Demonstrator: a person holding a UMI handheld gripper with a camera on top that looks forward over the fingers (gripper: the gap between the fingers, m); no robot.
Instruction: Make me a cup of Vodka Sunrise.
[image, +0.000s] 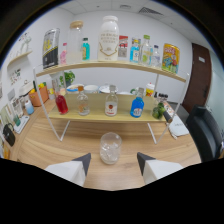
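Observation:
A clear glass (110, 147) with ice in it stands on the wooden table (55, 142), just ahead of my gripper (113, 164) and in line with the gap between the fingers. The fingers are spread wide and hold nothing. Beyond the glass, the lower shelf (100, 116) carries a bottle of red liquid (61, 101), a clear bottle (83, 102), a clear bottle with a red label (111, 102) and a blue bottle (137, 105).
The upper shelf (107, 65) holds a large white bottle (109, 39), a dark can (50, 48), jars and several small bottles. The rack's white wire legs (64, 131) stand on the table. A dark chair (207, 132) is at the right; small items sit at the left.

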